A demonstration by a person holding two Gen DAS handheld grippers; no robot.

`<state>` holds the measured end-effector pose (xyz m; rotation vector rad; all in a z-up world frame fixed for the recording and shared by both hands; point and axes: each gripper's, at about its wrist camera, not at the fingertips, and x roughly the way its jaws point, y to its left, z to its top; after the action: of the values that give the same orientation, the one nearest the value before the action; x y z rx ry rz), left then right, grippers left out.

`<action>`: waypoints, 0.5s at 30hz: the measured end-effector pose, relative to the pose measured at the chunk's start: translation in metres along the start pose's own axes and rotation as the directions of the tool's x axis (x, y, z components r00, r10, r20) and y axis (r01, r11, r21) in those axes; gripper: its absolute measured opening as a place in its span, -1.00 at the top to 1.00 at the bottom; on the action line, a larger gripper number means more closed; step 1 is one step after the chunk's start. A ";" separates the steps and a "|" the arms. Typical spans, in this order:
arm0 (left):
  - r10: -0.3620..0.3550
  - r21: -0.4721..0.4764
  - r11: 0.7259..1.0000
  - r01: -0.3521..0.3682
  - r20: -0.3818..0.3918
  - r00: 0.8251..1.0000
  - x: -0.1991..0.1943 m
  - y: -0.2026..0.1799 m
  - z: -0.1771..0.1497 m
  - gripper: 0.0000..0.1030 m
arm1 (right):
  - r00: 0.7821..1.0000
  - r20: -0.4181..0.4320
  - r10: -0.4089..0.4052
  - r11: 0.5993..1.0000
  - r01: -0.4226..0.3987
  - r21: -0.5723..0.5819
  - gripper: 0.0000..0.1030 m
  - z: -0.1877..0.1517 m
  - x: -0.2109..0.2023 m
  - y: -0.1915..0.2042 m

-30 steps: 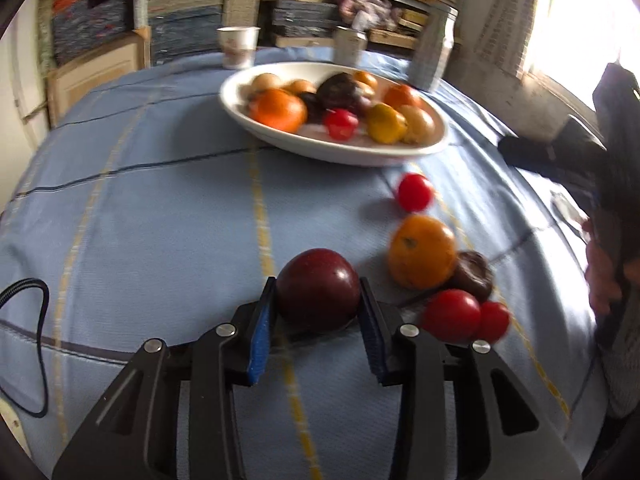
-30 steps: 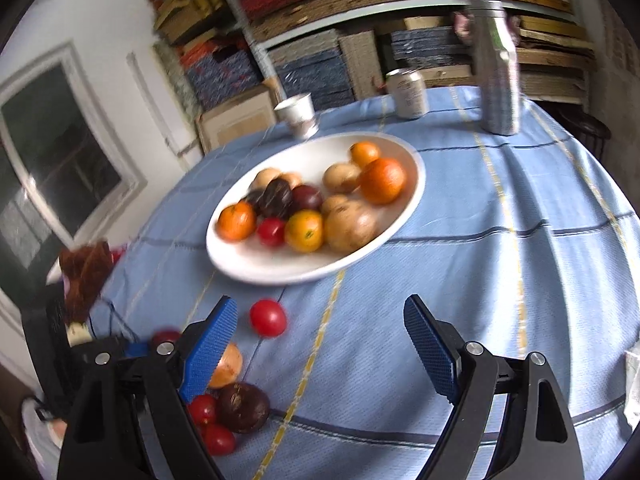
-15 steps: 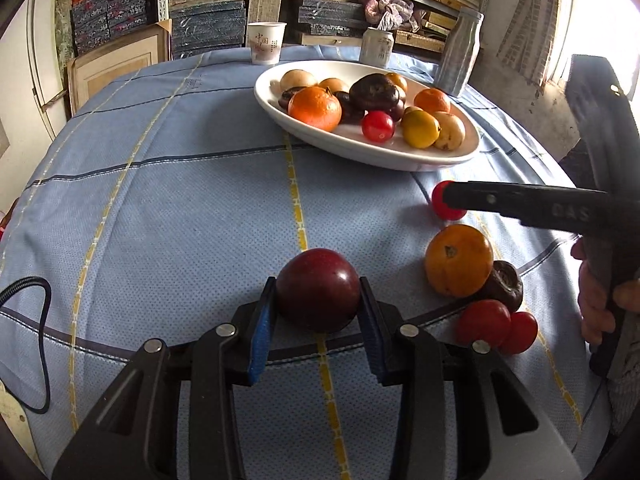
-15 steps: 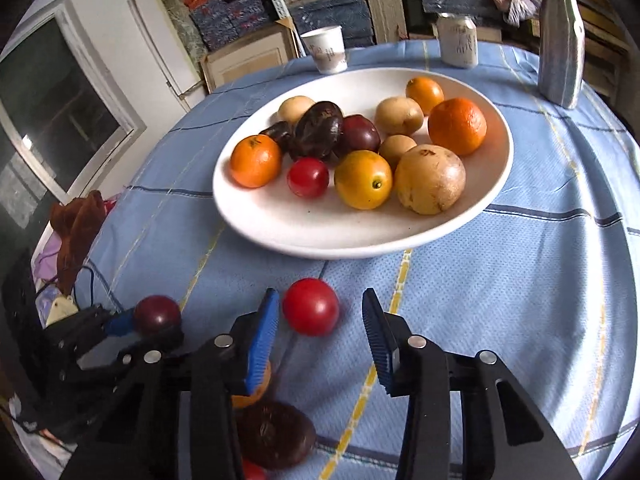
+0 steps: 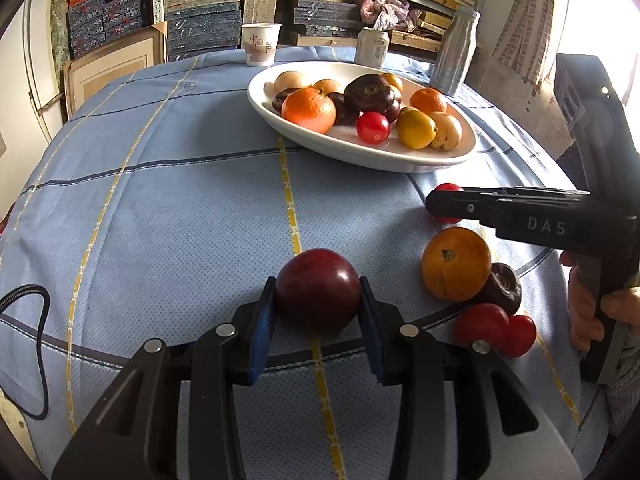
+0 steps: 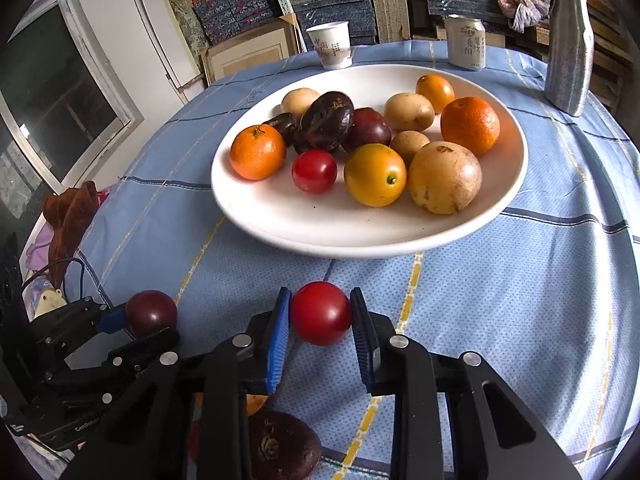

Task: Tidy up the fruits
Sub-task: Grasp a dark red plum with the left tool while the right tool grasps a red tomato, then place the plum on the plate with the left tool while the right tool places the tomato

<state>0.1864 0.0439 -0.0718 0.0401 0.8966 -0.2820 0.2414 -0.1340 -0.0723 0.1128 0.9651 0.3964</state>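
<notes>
My left gripper (image 5: 318, 298) is shut on a dark red plum (image 5: 318, 284) that rests on the blue tablecloth. The pair also shows at the left of the right wrist view, plum (image 6: 151, 313). My right gripper (image 6: 320, 314) is closing on a red tomato (image 6: 320, 320), with both blue pads against its sides, just in front of the white plate (image 6: 360, 236). In the left wrist view that tomato (image 5: 448, 189) peeks out behind the right gripper's finger (image 5: 452, 205). The plate holds several fruits. An orange fruit (image 5: 456, 263), a dark brown fruit (image 5: 502, 288) and two small tomatoes (image 5: 482, 324) lie loose between the grippers.
A paper cup (image 6: 330, 46), a can (image 6: 465, 42) and a silver bottle (image 6: 568, 40) stand beyond the plate. A black cable (image 5: 36, 344) loops at the table's left edge. Shelves of stacked boxes rise behind the table. A hand (image 5: 588, 312) holds the right gripper's handle.
The right gripper came down toward the plate's near edge and closed its wide jaws around the red tomato. The left gripper kept its hold on the plum.
</notes>
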 end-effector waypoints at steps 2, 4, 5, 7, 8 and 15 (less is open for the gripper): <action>0.000 0.008 1.000 0.000 0.020 1.000 -0.004 -0.003 0.000 0.26 | 1.000 0.022 0.008 1.000 -0.008 0.002 0.42 -0.002 -0.008 -0.002; 0.006 0.016 1.000 -0.007 0.044 0.999 -0.008 -0.005 0.000 0.26 | 0.998 0.055 0.009 1.000 -0.009 -0.003 0.42 -0.005 -0.022 -0.006; 0.010 0.019 1.000 -0.011 0.054 0.998 -0.011 -0.006 0.000 0.26 | 0.996 0.084 0.013 1.000 -0.014 0.001 0.42 -0.007 -0.034 -0.009; 0.020 0.024 0.999 -0.022 0.079 0.997 -0.016 -0.007 0.001 0.26 | 0.989 0.144 0.019 1.000 -0.021 0.012 0.42 -0.009 -0.058 -0.015; 0.032 0.025 0.999 -0.035 0.092 0.995 -0.018 -0.007 0.002 0.26 | 0.985 0.173 0.014 1.000 -0.018 0.017 0.42 -0.010 -0.067 -0.018; 0.098 0.049 0.993 -0.108 0.175 0.980 -0.049 -0.017 0.044 0.26 | 0.935 0.355 -0.008 0.995 -0.029 0.099 0.42 -0.002 -0.148 -0.055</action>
<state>0.1872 0.0317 -0.0047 0.1141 0.7120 -0.2109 0.1804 -0.2407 0.0272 0.2741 0.6261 0.3215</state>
